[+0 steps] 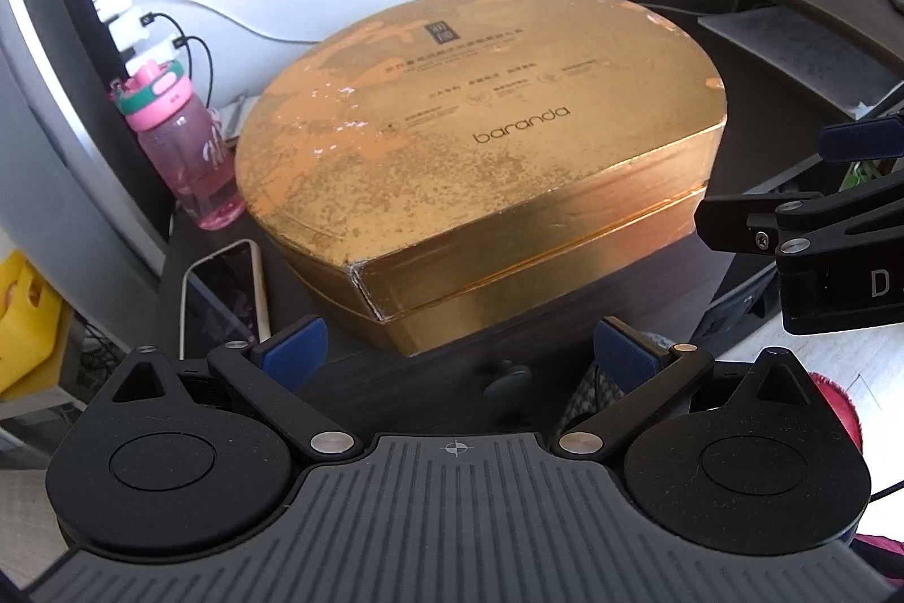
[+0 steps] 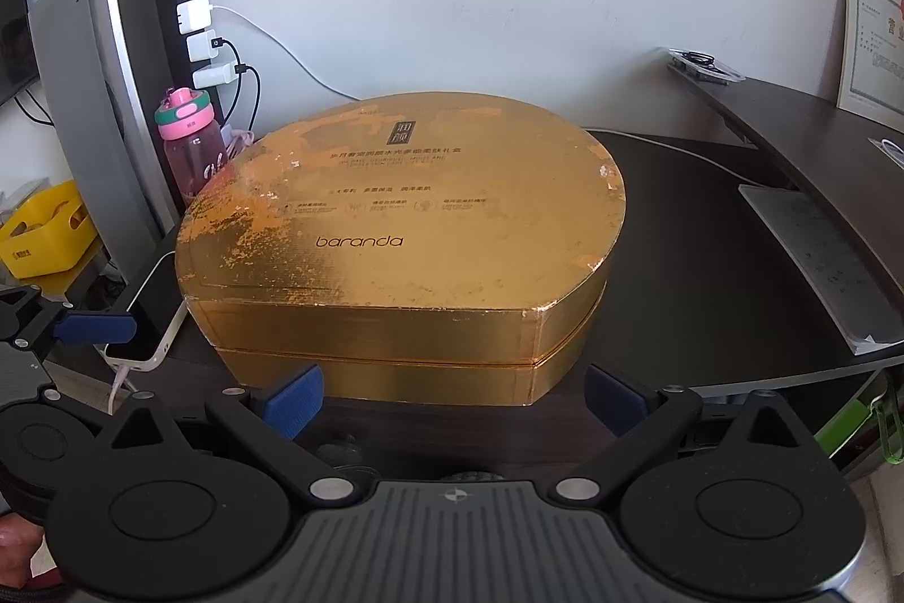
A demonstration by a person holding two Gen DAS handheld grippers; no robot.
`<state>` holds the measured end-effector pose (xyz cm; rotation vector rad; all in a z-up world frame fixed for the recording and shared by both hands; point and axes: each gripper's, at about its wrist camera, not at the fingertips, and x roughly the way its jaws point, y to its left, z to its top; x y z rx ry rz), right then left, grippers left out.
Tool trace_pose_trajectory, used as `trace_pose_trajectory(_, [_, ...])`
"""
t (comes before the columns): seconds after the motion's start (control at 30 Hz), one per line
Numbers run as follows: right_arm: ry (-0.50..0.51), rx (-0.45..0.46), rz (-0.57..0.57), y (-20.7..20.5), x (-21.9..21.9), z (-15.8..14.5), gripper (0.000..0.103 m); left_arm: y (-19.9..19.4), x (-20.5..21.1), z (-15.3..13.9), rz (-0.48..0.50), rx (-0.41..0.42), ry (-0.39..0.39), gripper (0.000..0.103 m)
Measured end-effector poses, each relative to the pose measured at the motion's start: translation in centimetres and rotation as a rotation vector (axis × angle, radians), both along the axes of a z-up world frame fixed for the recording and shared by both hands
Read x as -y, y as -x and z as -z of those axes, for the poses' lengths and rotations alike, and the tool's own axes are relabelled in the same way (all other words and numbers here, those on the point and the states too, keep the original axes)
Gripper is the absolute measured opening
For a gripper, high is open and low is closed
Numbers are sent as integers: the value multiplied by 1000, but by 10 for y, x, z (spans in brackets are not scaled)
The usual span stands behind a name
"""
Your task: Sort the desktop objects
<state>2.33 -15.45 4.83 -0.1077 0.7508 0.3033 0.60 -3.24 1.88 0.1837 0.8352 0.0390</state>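
A large worn gold gift box [image 1: 469, 139] [image 2: 407, 235] with its lid on sits on the dark desk [image 1: 429, 377] [image 2: 706, 275]. A white phone [image 1: 226, 292] [image 2: 150, 315] lies flat to its left. Behind that stands a pink water bottle [image 1: 192, 151] [image 2: 189, 142]. My left gripper [image 1: 460, 354] is open, just short of the box's near corner, nothing between its blue pads. My right gripper [image 2: 452, 402] is open too, facing the box's front wall. Each gripper shows at the edge of the other's view.
A black power strip [image 2: 183, 21] with white chargers and cables hangs by a grey curved panel at left. A yellow bin [image 2: 48, 230] sits low left. Papers [image 2: 819, 258] lie at right, under a raised dark shelf [image 2: 791, 122] with a framed certificate [image 2: 873, 38].
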Motion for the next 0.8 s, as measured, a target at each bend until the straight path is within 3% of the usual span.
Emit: trace_pose_trajectory(0.8, [4,-13,-2,-6,6,2,100,-6,0,1,-6,-13,3,103])
